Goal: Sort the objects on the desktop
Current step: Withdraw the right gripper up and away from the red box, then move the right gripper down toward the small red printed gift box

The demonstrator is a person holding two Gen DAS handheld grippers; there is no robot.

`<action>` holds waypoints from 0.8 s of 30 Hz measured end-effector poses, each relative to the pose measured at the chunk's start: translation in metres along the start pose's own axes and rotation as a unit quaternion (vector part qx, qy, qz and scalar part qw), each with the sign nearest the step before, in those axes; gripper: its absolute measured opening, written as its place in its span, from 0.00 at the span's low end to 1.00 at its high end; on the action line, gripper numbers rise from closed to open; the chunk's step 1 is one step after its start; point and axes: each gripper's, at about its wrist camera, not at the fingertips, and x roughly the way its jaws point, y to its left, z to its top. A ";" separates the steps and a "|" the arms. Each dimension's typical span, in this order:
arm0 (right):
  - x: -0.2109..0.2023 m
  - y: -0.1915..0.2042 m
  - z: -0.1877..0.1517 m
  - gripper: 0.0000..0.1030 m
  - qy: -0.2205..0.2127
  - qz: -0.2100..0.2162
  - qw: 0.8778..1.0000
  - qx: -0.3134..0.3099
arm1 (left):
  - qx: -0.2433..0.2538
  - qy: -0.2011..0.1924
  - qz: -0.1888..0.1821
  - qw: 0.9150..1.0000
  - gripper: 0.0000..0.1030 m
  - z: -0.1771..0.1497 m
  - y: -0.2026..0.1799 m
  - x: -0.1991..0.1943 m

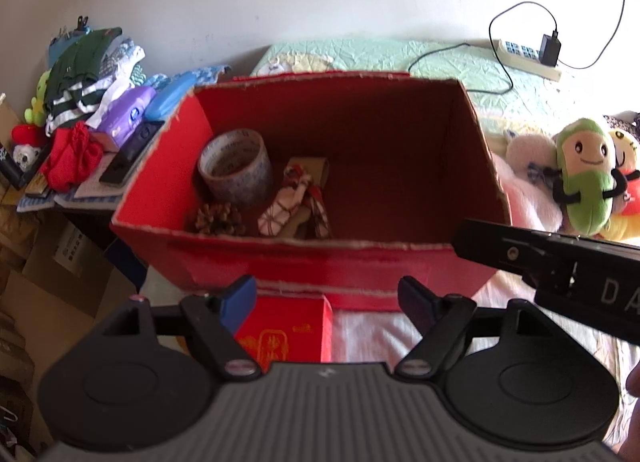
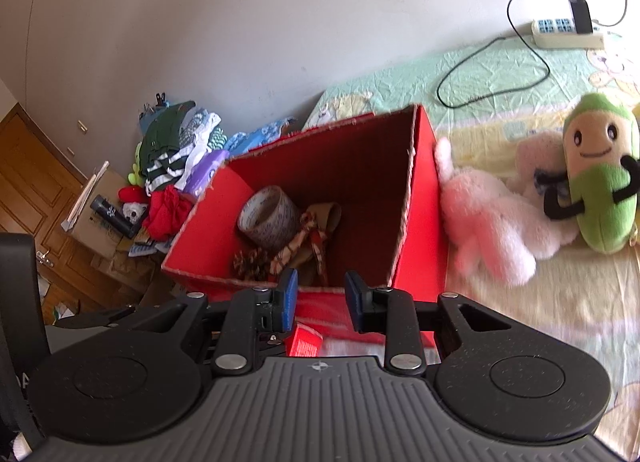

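A red cardboard box (image 1: pixel 476 149) (image 2: pixel 424 197) stands open on the bed. Inside lie a roll of tape (image 1: pixel 236 165) (image 2: pixel 268 217), a pine cone (image 1: pixel 218 219) (image 2: pixel 252 264) and a checked cloth bundle (image 1: pixel 292 197) (image 2: pixel 304 246). My left gripper (image 1: pixel 326 302) hovers open just before the box's near wall, above a small red packet (image 1: pixel 288 334) (image 2: pixel 306 342). The right gripper (image 2: pixel 320 300) is open too, nothing between its blue pads, at the box's near rim. Its black body (image 1: pixel 560 266) shows in the left wrist view.
Plush toys lie right of the box: a green one (image 1: pixel 588 173) (image 2: pixel 600 177) and a pink-white one (image 2: pixel 488 217). A power strip (image 1: pixel 524 55) (image 2: pixel 568 33) with cable rests on the bed. A cluttered pile of clothes (image 1: pixel 84 73) (image 2: pixel 168 153) sits left.
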 end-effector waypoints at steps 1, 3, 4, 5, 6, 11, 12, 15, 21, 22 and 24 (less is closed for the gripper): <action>0.000 -0.001 -0.002 0.29 0.003 0.001 1.000 0.000 | 0.000 0.002 0.001 1.000 0.79 -0.002 -0.001 0.001; 0.000 -0.001 -0.005 0.29 0.008 0.003 1.000 0.000 | -0.002 0.007 0.002 1.000 0.80 -0.007 -0.002 0.001; 0.000 -0.002 -0.006 0.29 0.011 0.005 1.000 0.000 | -0.003 0.009 0.001 1.000 0.81 -0.009 -0.002 0.001; 0.000 -0.002 -0.008 0.29 0.013 0.006 1.000 0.000 | -0.003 0.011 0.001 1.000 0.82 -0.012 -0.003 0.001; 0.001 -0.003 -0.010 0.29 0.016 0.007 1.000 0.000 | -0.003 0.013 0.001 1.000 0.83 -0.013 -0.003 0.001; 0.005 -0.010 -0.019 0.29 0.034 0.009 0.999 0.012 | -0.001 0.023 0.000 1.000 0.84 -0.027 -0.005 0.006; 0.006 -0.011 -0.021 0.29 0.038 0.010 0.999 0.013 | -0.002 0.024 -0.001 1.000 0.84 -0.030 -0.005 0.007; 0.011 -0.012 -0.028 0.29 0.053 0.010 0.998 0.016 | -0.006 0.019 -0.009 1.000 0.84 -0.040 0.000 0.005; 0.019 -0.016 -0.041 0.29 0.083 0.010 0.996 0.026 | -0.007 0.012 -0.039 0.999 0.84 -0.066 0.019 0.005; 0.021 -0.016 -0.043 0.29 0.086 0.009 0.996 0.027 | -0.005 0.011 -0.045 0.999 0.84 -0.070 0.021 0.005; 0.024 -0.017 -0.047 0.29 0.093 0.010 0.995 0.034 | 0.003 0.008 -0.058 0.998 0.84 -0.077 0.027 0.003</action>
